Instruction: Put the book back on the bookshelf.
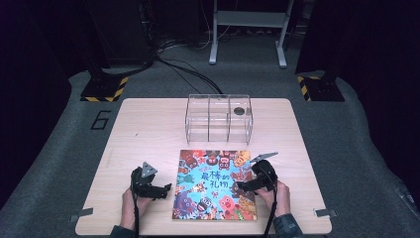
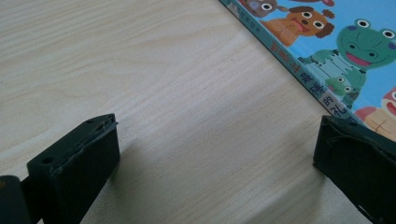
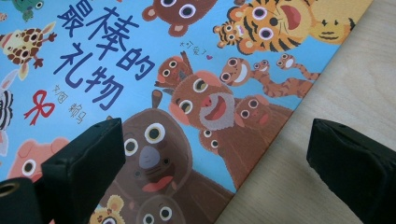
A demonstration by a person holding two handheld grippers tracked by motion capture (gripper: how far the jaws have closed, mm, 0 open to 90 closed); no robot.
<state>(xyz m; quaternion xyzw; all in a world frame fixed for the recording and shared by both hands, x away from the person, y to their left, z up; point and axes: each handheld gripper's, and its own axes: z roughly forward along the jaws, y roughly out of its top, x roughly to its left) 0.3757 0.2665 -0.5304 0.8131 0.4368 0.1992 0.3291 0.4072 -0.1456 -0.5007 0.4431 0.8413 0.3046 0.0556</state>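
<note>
A colourful picture book (image 1: 214,186) with cartoon animals on a blue cover lies flat at the table's front centre. My left gripper (image 1: 166,188) rests just left of the book's spine and points at it. In the left gripper view its jaws stand wide apart over bare wood, and the book's spine edge (image 2: 299,70) runs past the right jaw. My right gripper (image 1: 239,187) hovers over the book's right part. In the right gripper view the open jaws straddle the book's right edge (image 3: 275,135), with nothing pinched between them.
A clear plastic organiser (image 1: 219,118) with three compartments stands at the back centre of the wooden table (image 1: 148,134); a small dark round thing (image 1: 239,110) sits in its right compartment. Bare wood lies left and right of the book.
</note>
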